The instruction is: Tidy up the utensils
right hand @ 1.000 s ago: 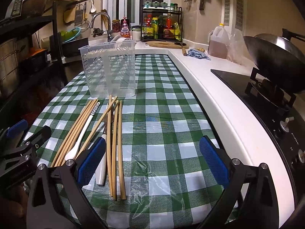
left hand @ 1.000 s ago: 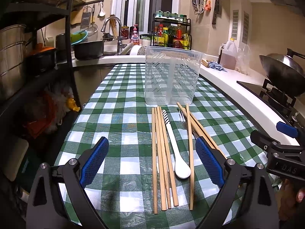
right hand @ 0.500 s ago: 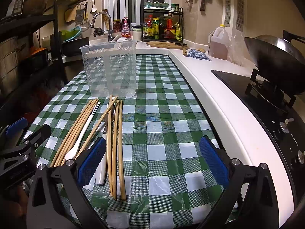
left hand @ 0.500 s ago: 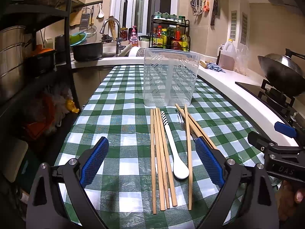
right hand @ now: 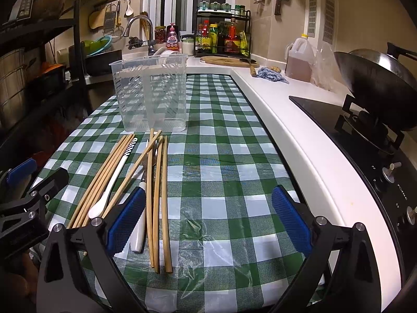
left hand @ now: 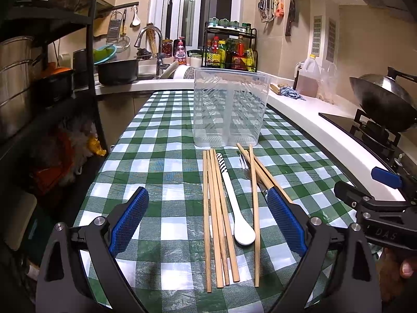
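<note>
Left gripper [left hand: 206,219]: jaws apart, empty, hovering over the chopsticks [left hand: 217,216]. Right gripper [right hand: 208,216]: jaws apart, empty, just right of the pile. Risks, as you go in: thin round sticks lie touching, so a pinch may lift several or roll one away; crossed sticks may drag the fork [left hand: 246,169]. Utensils: pale wooden sticks, white spoon [left hand: 235,206] with striped handle, flat on the checked cloth [left hand: 161,172]. Clear holder [left hand: 230,109]: upright just beyond, two compartments, apparently empty.
</note>
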